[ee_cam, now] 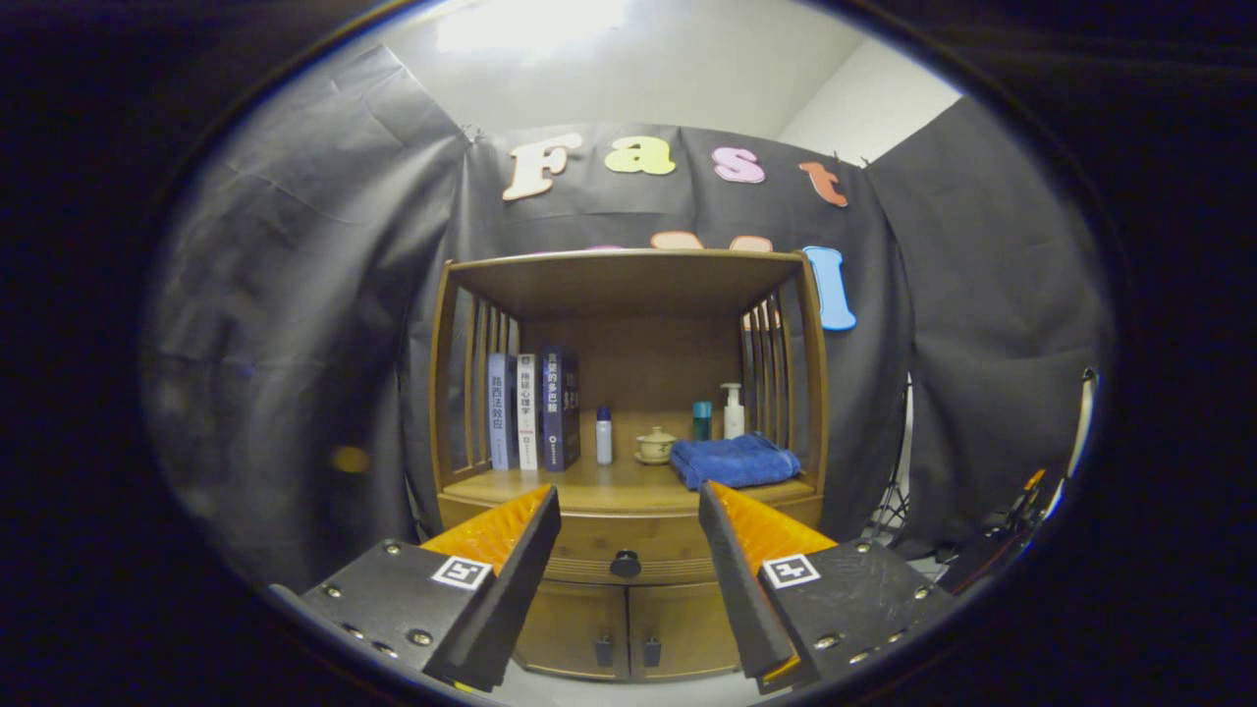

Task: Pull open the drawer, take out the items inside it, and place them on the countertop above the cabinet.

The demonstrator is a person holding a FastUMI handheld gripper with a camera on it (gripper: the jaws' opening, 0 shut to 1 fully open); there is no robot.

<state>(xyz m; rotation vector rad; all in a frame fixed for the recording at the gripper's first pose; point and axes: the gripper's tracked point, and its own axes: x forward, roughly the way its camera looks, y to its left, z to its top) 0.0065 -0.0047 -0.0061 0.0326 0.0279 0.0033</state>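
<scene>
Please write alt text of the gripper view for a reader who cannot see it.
The open tool hangs before a wooden cabinet, its closed drawer's knob showing between the fingers. On the countertop stand books, bottles, a lidded cup and a folded blue towel.

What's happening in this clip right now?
A person is holding a gripper up to a wooden cabinet. Its fingers are open and empty, lined up with the dark drawer knob, which sits between them but farther off. The drawer is shut, so nothing has been taken out yet. On the countertop stand three books, a small bottle, a lidded cup, a pump bottle and a folded blue towel.
</scene>
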